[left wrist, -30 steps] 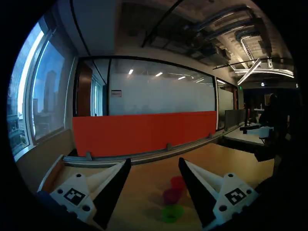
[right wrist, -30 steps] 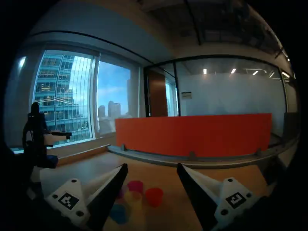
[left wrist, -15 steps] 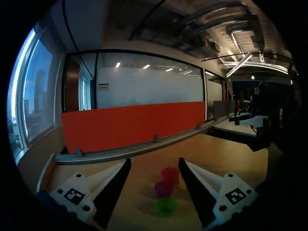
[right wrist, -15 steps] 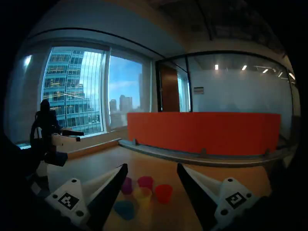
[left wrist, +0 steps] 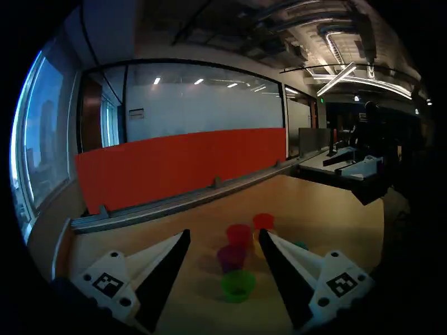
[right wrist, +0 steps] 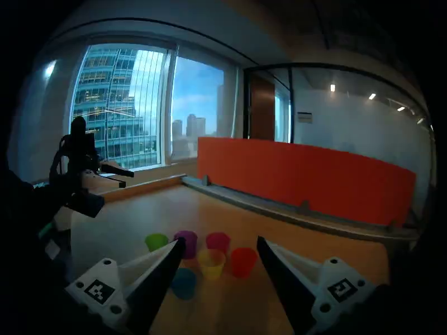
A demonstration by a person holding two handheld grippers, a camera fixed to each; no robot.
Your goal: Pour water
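More cups [right wrist: 212, 262] now visible: tapered plastic, smooth wood table [right wrist: 139, 218]; left gripper [left wrist: 224, 233], right gripper [right wrist: 220, 241] fingers apart.

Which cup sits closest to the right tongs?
The blue cup, the only blue one, frontmost in the cluster, beside the left finger of the right tongs.

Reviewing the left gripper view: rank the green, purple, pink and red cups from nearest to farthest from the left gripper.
From the left gripper:
1. green cup, lowest in view, in the open gap between the fingers.
2. purple cup, just behind the green one.
3. pink cup, behind the purple one.
4. red cup, farthest back, off to the right.
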